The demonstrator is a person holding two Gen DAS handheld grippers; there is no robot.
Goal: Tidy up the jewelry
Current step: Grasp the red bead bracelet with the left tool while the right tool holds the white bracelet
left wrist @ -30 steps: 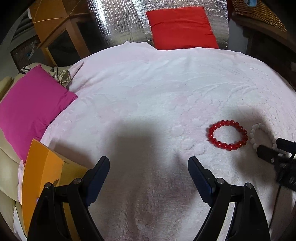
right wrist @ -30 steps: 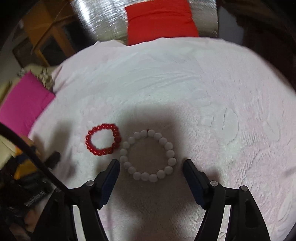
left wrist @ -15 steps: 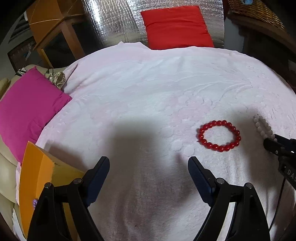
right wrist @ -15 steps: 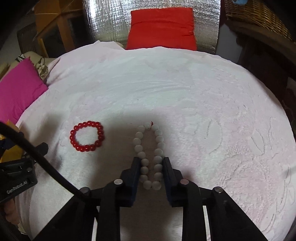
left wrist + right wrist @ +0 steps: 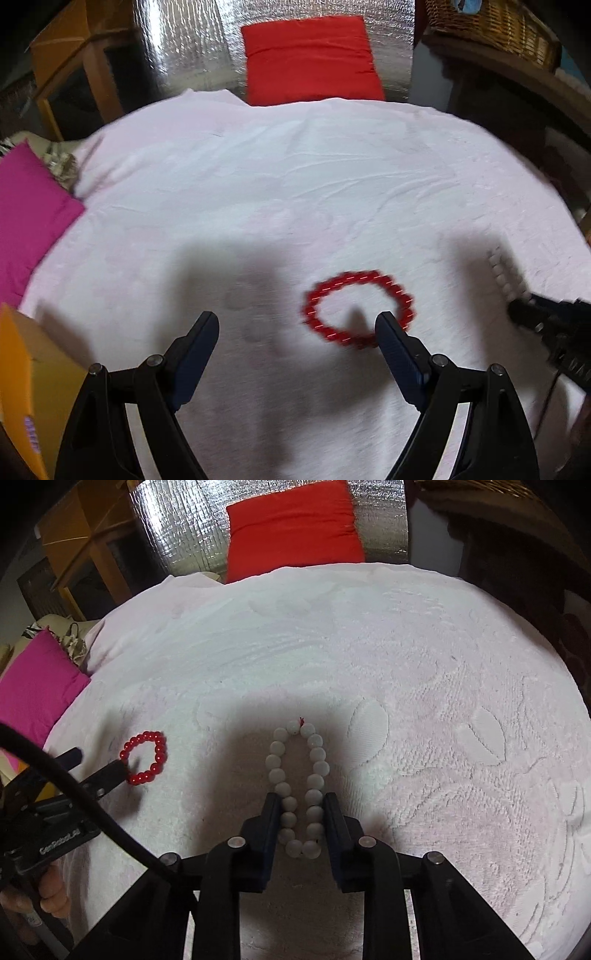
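A red bead bracelet [image 5: 347, 278] lies flat on the pale pink blanket [image 5: 295, 177]. My left gripper [image 5: 295, 325] hangs open just short of it, and its right fingertip [image 5: 386, 325] overlaps the ring's near edge. Nothing is between its fingers. My right gripper [image 5: 301, 801] is shut on a white bead bracelet [image 5: 275, 760], which is squeezed into a long narrow loop lying on the blanket [image 5: 406, 664]. The right wrist view also shows the red bracelet [image 5: 159, 746] at the left, with the left gripper [image 5: 98, 764] beside it. The white beads [image 5: 498, 269] look blurred in the left wrist view.
An orange box [image 5: 14, 369] stands at the blanket's left edge, next to a magenta cushion [image 5: 29, 214]. A red cushion [image 5: 310, 59] leans on silver foil at the back. A wicker basket [image 5: 491, 29] sits on dark furniture at the back right.
My right gripper has shut on the white bracelet and squeezed its round ring into a narrow loop. My left gripper has moved right, up to the red bracelet.
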